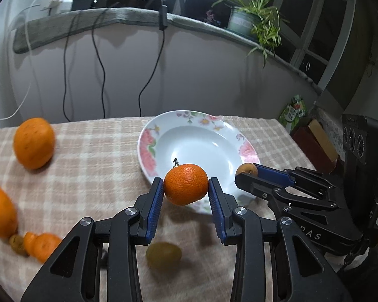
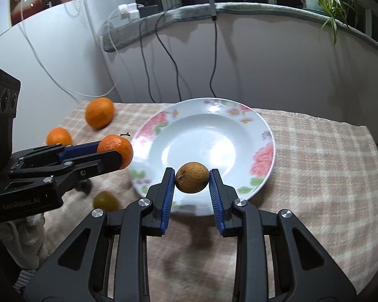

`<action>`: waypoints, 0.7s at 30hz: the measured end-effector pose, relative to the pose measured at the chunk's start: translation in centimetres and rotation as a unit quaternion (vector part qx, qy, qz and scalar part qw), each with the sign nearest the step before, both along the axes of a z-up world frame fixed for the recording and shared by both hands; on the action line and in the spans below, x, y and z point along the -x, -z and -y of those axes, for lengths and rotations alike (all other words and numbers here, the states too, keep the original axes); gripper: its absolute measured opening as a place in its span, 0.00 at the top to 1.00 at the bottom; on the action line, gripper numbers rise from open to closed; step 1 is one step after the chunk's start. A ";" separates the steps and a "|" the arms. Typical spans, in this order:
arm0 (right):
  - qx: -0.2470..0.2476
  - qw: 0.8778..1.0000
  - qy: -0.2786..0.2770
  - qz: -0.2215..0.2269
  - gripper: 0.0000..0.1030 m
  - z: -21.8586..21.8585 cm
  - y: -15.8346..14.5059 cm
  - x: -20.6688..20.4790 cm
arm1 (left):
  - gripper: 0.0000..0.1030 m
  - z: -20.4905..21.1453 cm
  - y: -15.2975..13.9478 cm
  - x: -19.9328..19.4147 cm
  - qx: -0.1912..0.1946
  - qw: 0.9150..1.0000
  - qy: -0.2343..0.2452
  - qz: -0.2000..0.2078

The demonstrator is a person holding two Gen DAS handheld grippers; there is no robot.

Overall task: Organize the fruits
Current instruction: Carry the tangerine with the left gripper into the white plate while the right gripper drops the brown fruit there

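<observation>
My left gripper [image 1: 186, 188] is shut on a small orange mandarin [image 1: 186, 185], held above the near rim of the flowered white plate [image 1: 148, 148]. My right gripper [image 2: 192, 180] is shut on a brown, rough-skinned round fruit [image 2: 192, 177], held over the plate's [image 2: 262, 151] near edge. In the right wrist view the left gripper [image 2: 118, 154] with its mandarin [image 2: 114, 146] comes in from the left of the plate. In the left wrist view the right gripper [image 1: 247, 172] with the brown fruit [image 1: 245, 168] shows at the plate's right rim. The plate's bowl holds nothing.
More mandarins [image 1: 34, 142] [image 1: 0, 211] [image 1: 41, 245] lie on the checked tablecloth [image 1: 93, 156] to the left, with a small brown fruit [image 1: 17, 244] beside them. A yellow-green fruit [image 1: 163, 255] lies under the left gripper. Cables hang down the wall behind; boxes [image 1: 315, 141] stand past the table's right edge.
</observation>
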State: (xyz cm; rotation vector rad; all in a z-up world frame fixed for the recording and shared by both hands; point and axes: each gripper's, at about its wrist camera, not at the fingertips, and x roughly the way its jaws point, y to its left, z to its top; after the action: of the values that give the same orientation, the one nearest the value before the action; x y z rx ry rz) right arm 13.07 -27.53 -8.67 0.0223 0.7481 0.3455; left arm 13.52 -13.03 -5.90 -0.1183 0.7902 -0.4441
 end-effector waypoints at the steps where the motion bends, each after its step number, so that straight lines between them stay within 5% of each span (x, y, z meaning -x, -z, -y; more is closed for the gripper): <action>1: 0.002 1.000 0.002 -0.001 0.72 0.2 0.1 -0.3 | 0.66 0.2 0.1 -0.2 -0.002 1.000 0.002 0.000; 21: 0.022 1.000 0.004 -0.009 0.72 1.0 1.1 -3.1 | 0.66 2.9 1.6 -2.6 -0.044 0.999 0.016 -0.018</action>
State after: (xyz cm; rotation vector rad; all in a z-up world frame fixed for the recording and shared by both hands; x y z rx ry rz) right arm 16.19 -28.53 -9.80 -0.0135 0.7724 0.3218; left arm 16.17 -15.94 -7.51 -0.0322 0.8458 -0.4370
